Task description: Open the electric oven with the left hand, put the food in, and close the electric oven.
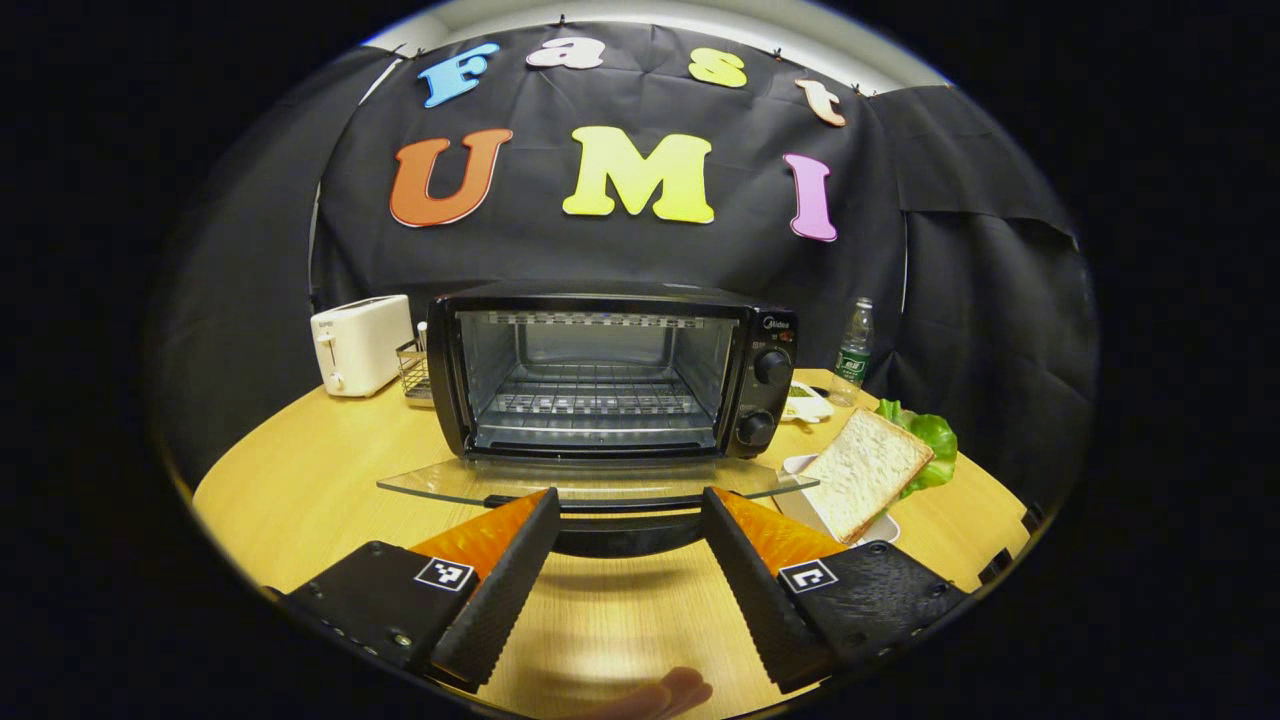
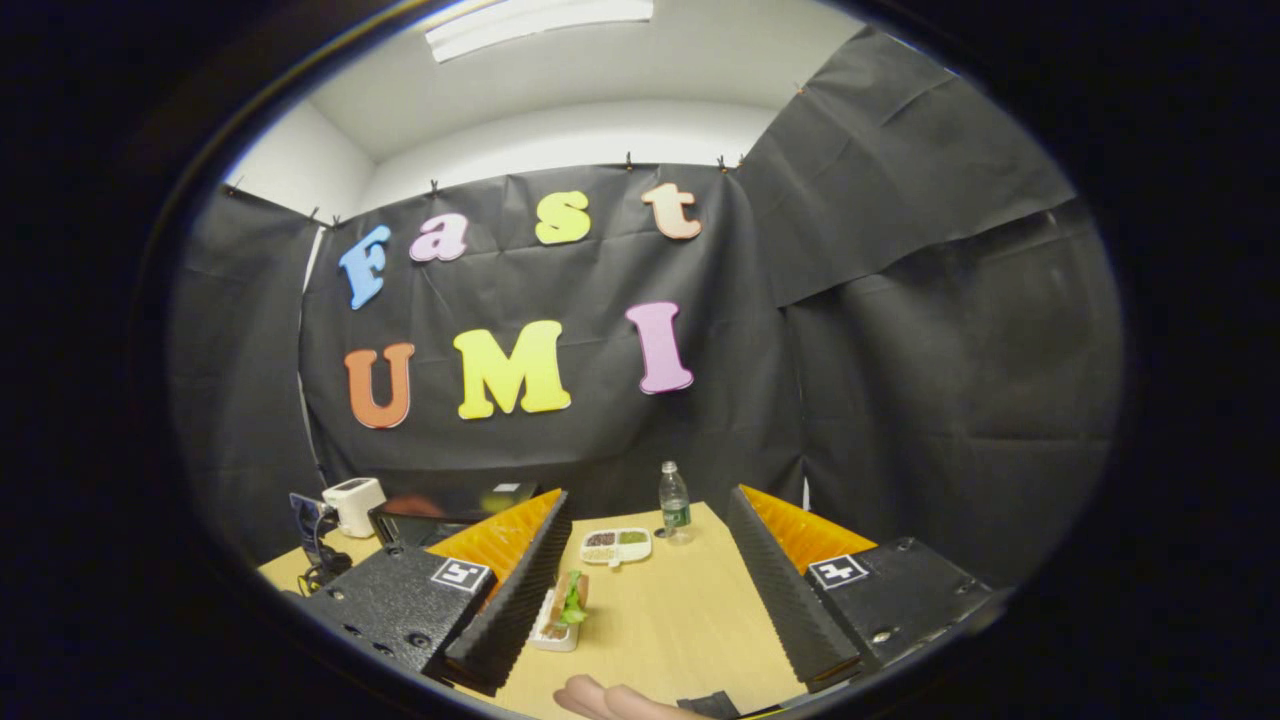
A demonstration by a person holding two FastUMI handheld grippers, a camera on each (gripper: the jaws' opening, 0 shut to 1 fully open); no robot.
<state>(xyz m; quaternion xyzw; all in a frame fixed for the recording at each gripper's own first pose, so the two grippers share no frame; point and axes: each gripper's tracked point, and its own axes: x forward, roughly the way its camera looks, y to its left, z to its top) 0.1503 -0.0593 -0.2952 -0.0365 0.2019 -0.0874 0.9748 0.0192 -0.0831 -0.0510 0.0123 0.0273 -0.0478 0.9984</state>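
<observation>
Left gripper (image 1: 628, 520): jaws spread wide, holding nothing, hovering just short of the black bar handle (image 1: 620, 502) on the front edge of the oven's glass door (image 1: 440, 482). Door lies flat, fully dropped open, at 12 o'clock from the fingers. Beyond it, the black countertop electric oven (image 1: 610, 370) with its wire rack (image 1: 590, 402) bare and nothing loaded inside.

At 2 o'clock from the left gripper: slice of white bread (image 1: 865, 470) leaning on a small white dish (image 1: 885, 528), green lettuce leaf (image 1: 930, 440) behind it. White toaster (image 1: 360, 343) at 10 o'clock, clear plastic bottle (image 1: 853, 350) at 1 o'clock, all on the round wooden worktop (image 1: 300, 480).

Right gripper (image 2: 645, 570): jaws also apart and empty, raised over the worktop. The dish with bread and lettuce (image 2: 562, 605) sits low at 7 o'clock beside its left finger; poor angle, so bread is hard to make out.

Judgement: opening step done; loading in hand. Next move calls for the right gripper to descend, close on the bread, and carry it over the open door onto the rack; the left must stay clear, ready at the handle.
</observation>
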